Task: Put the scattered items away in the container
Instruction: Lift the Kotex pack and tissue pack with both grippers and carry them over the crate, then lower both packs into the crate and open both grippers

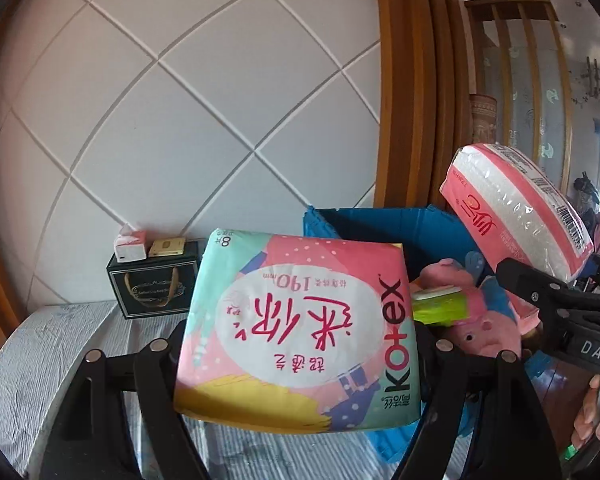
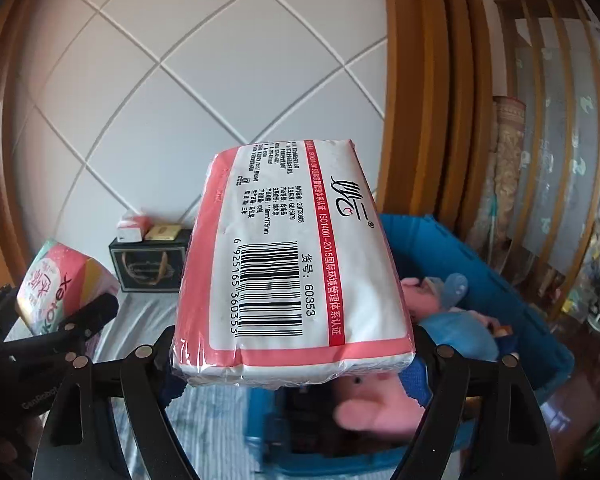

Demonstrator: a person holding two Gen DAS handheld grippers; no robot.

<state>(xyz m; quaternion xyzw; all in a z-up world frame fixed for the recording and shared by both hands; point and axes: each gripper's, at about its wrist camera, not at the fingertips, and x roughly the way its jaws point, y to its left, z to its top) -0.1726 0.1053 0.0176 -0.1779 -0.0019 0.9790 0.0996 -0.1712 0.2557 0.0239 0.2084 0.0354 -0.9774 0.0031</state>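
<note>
My left gripper (image 1: 300, 344) is shut on a colourful Kotex pad pack (image 1: 296, 328), held above the bed just left of the blue container (image 1: 380, 224). My right gripper (image 2: 292, 344) is shut on a pink-and-white tissue pack (image 2: 288, 272), held over the blue container (image 2: 500, 280). The tissue pack also shows in the left wrist view (image 1: 516, 216), and the Kotex pack in the right wrist view (image 2: 64, 284). Inside the container lie a pink plush toy (image 1: 484, 328), a blue plush (image 2: 456, 328) and a green item (image 1: 440, 308).
A dark gift box (image 1: 152, 284) stands on the striped bedsheet (image 1: 60, 344) against the white padded headboard (image 1: 180, 100), with a small tissue pack (image 1: 130, 245) and a gold box (image 1: 166, 247) on top. A wooden frame (image 1: 412, 80) rises behind the container.
</note>
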